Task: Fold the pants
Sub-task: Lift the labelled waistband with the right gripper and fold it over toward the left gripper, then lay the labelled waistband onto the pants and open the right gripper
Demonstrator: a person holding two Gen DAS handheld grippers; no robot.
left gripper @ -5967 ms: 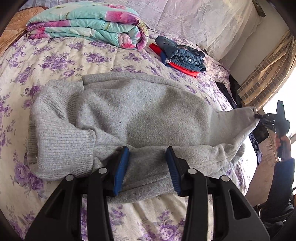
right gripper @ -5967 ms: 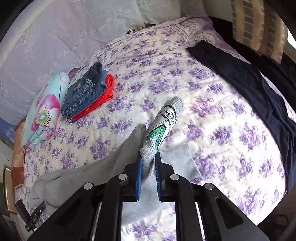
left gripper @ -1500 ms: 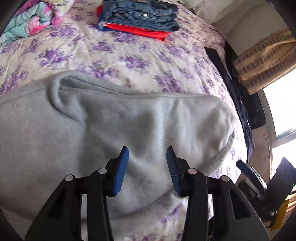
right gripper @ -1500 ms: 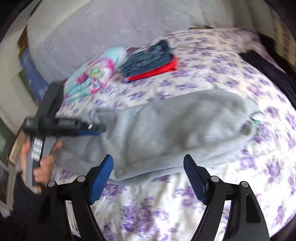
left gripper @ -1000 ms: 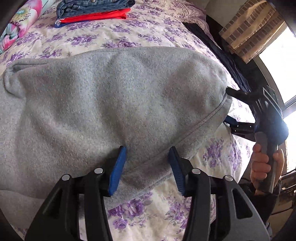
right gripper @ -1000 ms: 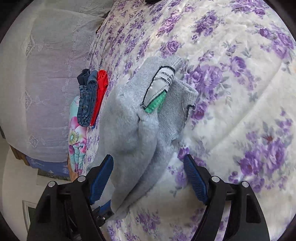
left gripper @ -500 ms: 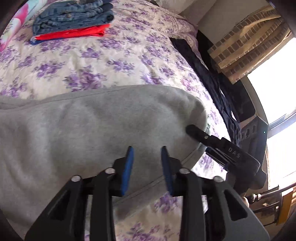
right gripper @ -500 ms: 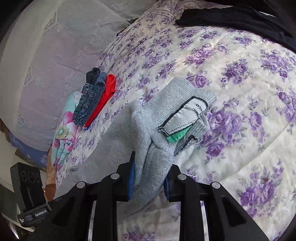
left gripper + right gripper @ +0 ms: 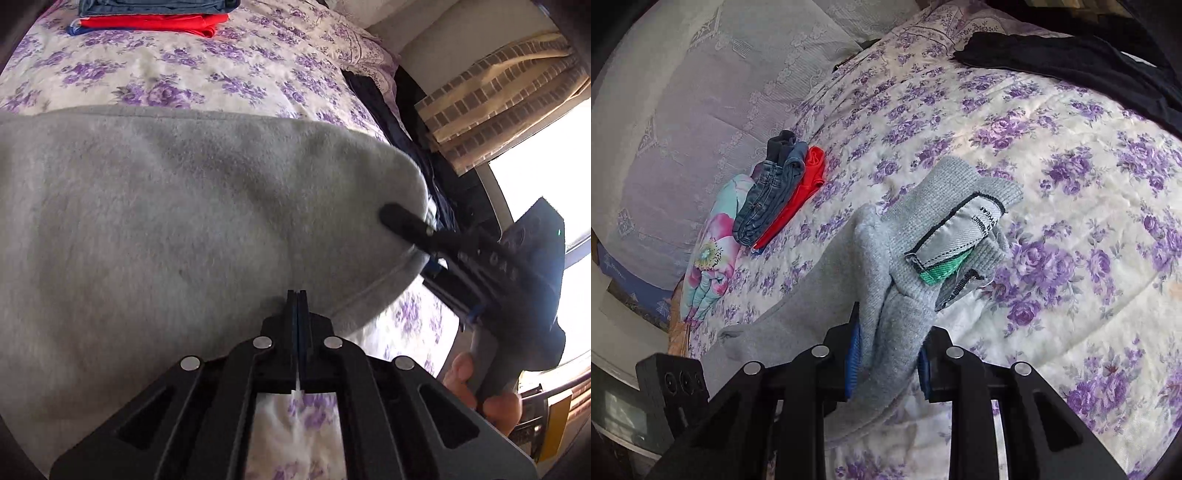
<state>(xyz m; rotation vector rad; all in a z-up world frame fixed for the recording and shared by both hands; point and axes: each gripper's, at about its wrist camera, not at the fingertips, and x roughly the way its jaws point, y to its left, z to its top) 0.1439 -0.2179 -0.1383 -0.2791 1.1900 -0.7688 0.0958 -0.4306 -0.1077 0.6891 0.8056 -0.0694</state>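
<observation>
The grey fleece pants [image 9: 166, 221] lie spread on the floral bed. My left gripper [image 9: 297, 295] is shut on their near edge. In the right wrist view my right gripper [image 9: 888, 350] is shut on the bunched waistband end of the grey pants [image 9: 886, 266], where a grey and green label [image 9: 956, 236] shows. The right gripper [image 9: 406, 221] also shows in the left wrist view, clamped on the pants' right end. The left gripper's body shows at the lower left of the right wrist view.
A stack of folded jeans and a red garment [image 9: 783, 195] lies at the far side of the bed, beside a folded floral quilt [image 9: 709, 254]. A dark garment [image 9: 1071, 70] lies along the bed's window edge. A curtain [image 9: 498, 99] and window are on the right.
Both grippers have closed onto the pants: the left jaws went from slightly open to shut on the near edge, and the right jaws tightened on the waistband end.
</observation>
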